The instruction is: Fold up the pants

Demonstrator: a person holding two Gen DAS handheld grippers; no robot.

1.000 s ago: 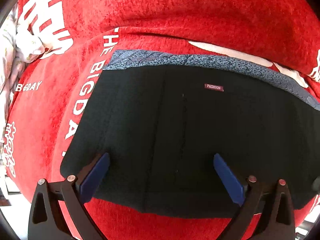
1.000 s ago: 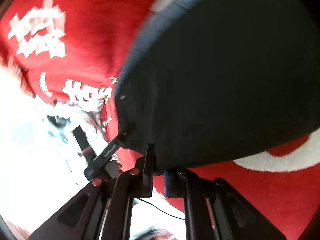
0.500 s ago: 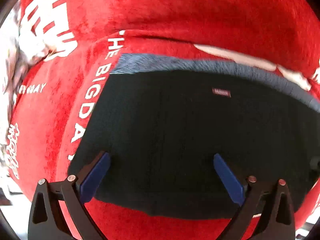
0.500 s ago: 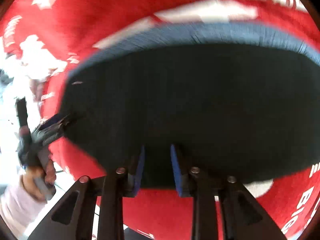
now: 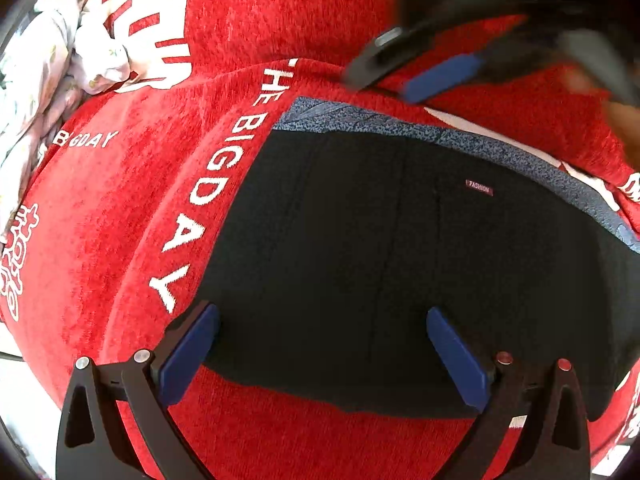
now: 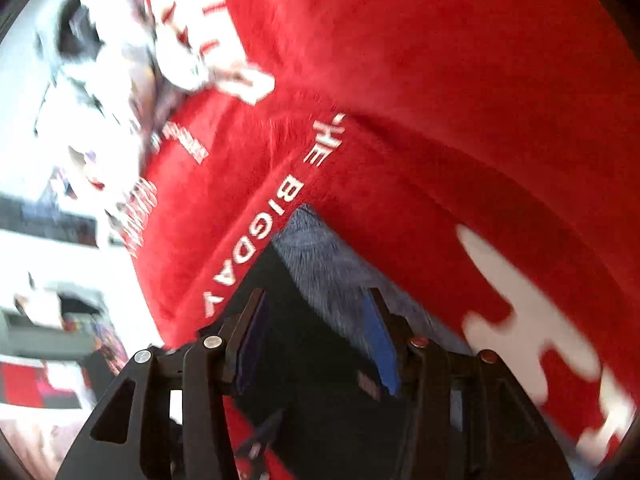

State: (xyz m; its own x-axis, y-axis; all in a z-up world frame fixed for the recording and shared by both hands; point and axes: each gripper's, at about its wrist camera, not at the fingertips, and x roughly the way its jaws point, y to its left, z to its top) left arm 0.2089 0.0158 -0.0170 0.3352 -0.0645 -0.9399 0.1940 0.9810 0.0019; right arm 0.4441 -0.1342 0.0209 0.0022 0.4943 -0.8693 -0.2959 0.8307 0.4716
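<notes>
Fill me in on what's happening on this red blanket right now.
A person with a handheld gripper in each hand is folding dark pants on a red blanket printed with white lettering. The pants lie flat as a folded rectangle, grey waistband along the far edge. The left gripper is open over the near edge, gripping nothing. The right gripper, also open, is blurred above the waistband end. A bundle of pale floral cloth lies at the blanket's far left.

folded pants (image 5: 400, 264) on red blanket (image 5: 120, 240)
</notes>
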